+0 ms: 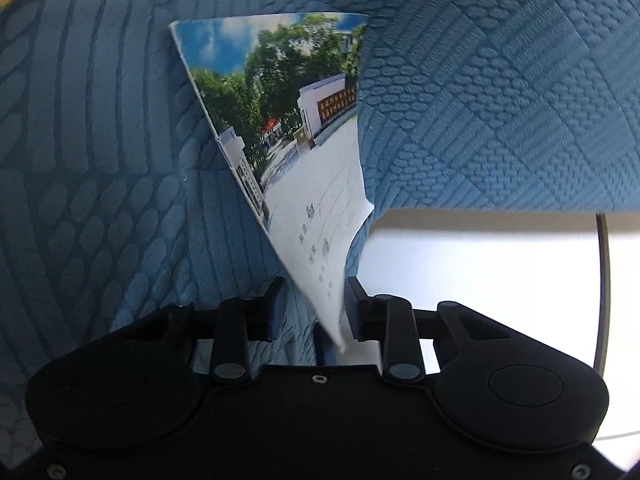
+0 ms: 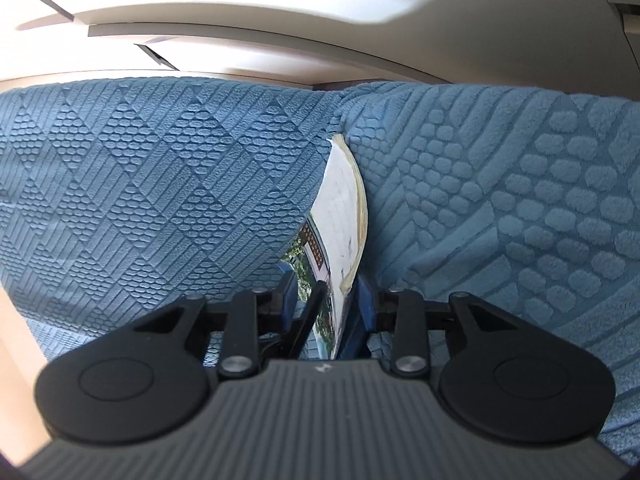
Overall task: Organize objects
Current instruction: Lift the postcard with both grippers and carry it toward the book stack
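- Left gripper, low in the centre of its frame, has its fingers set a little apart with the lower corner of the booklet running down between them; the paper lies against the right-hand finger, but you cannot tell whether it is truly pinched.
- From that view the booklet fans upward to the upper middle of the frame, its printed cover of trees and a gate facing you, because it is held by one corner and the loose sheets splay.
- Right gripper, at lower centre of its own frame, has its blue-padded fingers narrowed around the booklet's edge; this looks like a clamp, though the contact itself is hidden.
- In that view the booklet stands on edge in the seam between two blue textured cushions, pages bowed toward the right cushion.
- Judging from this, you hold it with both grippers so the thin, floppy paper stays upright while it sits in the gap.
- Keep the grip near the spine side; the curled white page at mid-frame in the left view could fold or slip.
- Pale surface shows at the lower right of the left view, beyond the cushion edge.
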Tool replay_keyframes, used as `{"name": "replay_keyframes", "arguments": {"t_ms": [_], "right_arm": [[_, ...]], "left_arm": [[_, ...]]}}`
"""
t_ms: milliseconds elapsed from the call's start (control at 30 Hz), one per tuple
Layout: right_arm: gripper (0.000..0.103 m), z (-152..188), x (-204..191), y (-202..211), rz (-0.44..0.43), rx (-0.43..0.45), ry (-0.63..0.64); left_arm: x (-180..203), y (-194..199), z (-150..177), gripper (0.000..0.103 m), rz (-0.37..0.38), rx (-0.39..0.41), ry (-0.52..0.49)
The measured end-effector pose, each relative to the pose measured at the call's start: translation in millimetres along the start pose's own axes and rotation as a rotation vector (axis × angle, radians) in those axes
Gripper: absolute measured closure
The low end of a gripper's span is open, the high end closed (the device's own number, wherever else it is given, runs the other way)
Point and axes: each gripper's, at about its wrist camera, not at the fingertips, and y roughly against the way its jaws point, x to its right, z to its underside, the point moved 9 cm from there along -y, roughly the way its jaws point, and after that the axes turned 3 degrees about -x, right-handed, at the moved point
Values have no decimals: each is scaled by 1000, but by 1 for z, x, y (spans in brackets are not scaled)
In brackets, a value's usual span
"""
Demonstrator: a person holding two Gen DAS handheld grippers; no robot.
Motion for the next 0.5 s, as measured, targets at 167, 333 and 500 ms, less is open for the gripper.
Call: {"name": "replay_keyframes", "arguments": {"t_ms": [167, 333, 500], "right_arm": [[67, 2, 5, 2, -8, -5, 6], [67, 9, 4, -5, -26, -35, 12], [67, 14, 8, -10, -19, -52, 11]], "left_arm": [[1, 2, -2, 99, -5, -21, 25], [11, 23, -2, 100, 5, -60, -16], [27, 60, 2, 102, -34, -77, -121]]}}
